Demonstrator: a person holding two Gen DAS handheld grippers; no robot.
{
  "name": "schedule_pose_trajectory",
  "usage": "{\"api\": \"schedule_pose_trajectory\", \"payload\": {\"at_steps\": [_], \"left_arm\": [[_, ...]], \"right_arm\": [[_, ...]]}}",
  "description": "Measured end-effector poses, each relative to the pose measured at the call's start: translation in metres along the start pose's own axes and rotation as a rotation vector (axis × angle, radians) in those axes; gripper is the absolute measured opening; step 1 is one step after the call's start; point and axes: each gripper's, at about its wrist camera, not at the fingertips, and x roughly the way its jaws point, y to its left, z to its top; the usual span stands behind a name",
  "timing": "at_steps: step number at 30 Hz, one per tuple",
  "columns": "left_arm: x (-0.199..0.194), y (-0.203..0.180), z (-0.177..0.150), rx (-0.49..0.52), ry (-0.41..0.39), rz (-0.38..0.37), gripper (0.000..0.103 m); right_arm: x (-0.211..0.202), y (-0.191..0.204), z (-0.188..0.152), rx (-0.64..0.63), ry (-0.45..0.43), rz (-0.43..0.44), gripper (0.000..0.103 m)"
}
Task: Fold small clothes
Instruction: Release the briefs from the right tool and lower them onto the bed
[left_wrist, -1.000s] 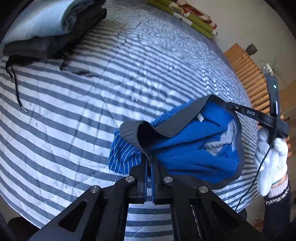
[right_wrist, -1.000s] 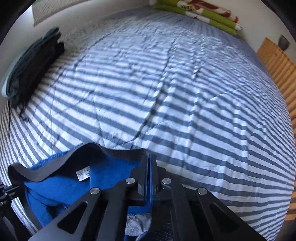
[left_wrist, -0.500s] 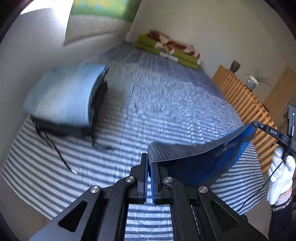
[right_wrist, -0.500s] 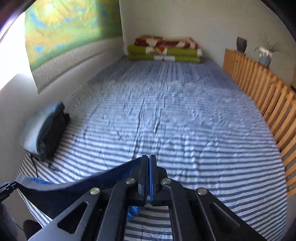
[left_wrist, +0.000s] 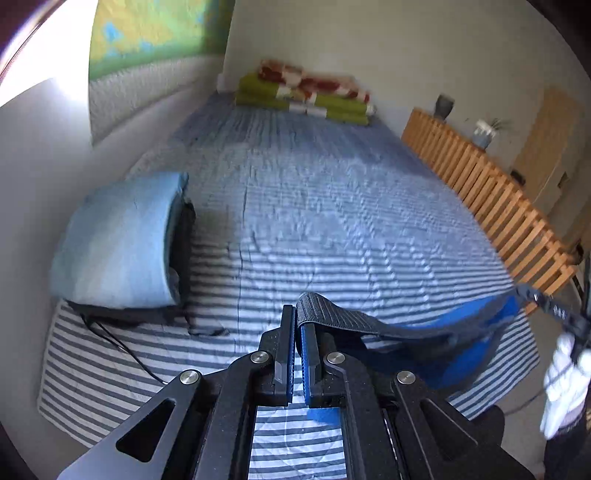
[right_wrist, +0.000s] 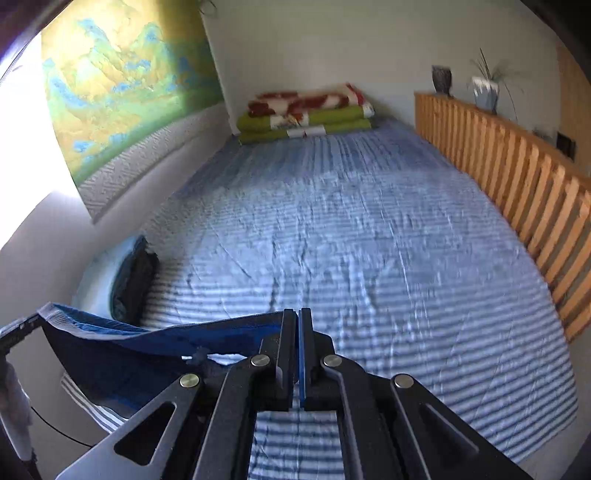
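My left gripper (left_wrist: 298, 325) and right gripper (right_wrist: 297, 325) each pinch one end of the waistband of the blue underwear (left_wrist: 458, 350), stretching it in the air above the striped bed's (left_wrist: 332, 229) near edge; folded clothes (left_wrist: 118, 240) lie at its near-left corner.

Garment (left_wrist: 454, 332) hangs above near end of bed (left_wrist: 332, 221), strung between left gripper (left_wrist: 298, 325) at its left end and right gripper (right_wrist: 297, 332) at its right end, both clamped on its waistband. Stack of folded clothes (left_wrist: 118, 243) sits on bed's left near corner, against the wall; folded blankets (left_wrist: 306, 98) lie across bed's far end. Slatted rail (left_wrist: 491, 206) runs along bed's right side, with pots (right_wrist: 484, 92) on top of it.
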Motion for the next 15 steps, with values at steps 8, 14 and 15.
{"api": "schedule_pose_trajectory", "payload": {"at_steps": [8, 14, 15], "left_arm": [[0.152, -0.017, -0.022, -0.011, 0.269, 0.009, 0.015], [0.136, -0.013, -0.035, -0.007, 0.224, 0.043, 0.059], [0.131, -0.011, -0.034, -0.012, 0.225, 0.047, 0.059]], "right_arm": [[0.127, -0.025, -0.067, -0.145, 0.380, -0.097, 0.003], [0.118, -0.019, -0.039, -0.297, 0.325, 0.010, 0.035], [0.120, -0.012, -0.037, -0.327, 0.325, 0.039, 0.038]]}}
